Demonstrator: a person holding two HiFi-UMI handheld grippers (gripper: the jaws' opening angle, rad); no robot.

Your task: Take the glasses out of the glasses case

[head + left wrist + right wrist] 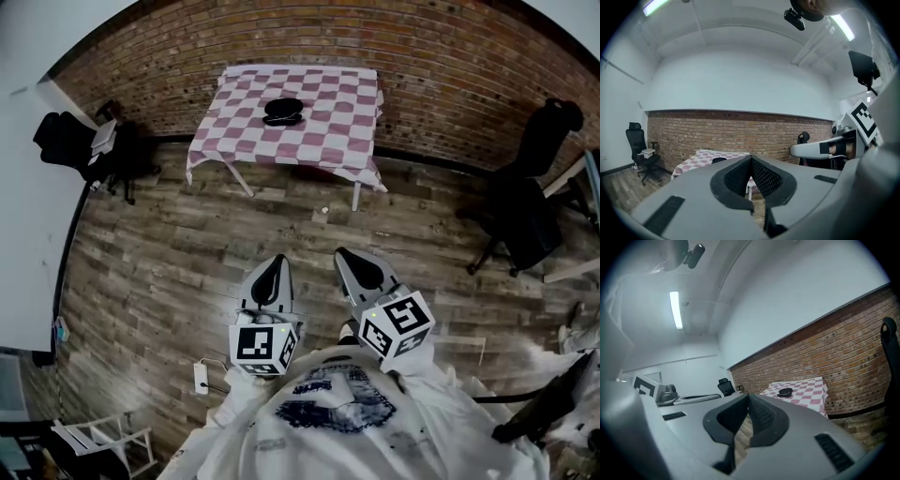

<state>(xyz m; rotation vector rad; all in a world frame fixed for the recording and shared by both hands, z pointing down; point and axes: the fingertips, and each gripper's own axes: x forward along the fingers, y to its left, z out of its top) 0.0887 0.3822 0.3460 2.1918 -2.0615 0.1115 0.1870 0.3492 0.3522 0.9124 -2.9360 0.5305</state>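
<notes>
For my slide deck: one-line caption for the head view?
Left hand-held gripper and right hand-held gripper, both shut and empty, face the checkered table bearing the glasses case across wooden floor.

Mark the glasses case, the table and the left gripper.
glasses case (282, 112), head view, middle of its dark top.
table (330, 136), head view, bare checked top right of the case.
left gripper (277, 261), head view, tip of its closed jaws.

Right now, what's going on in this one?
A person stands on the wood floor, well back from the checkered-cloth table by the brick wall. The black glasses case lies on that table, untouched. The left gripper and right gripper are held near the chest, shut and empty.
</notes>
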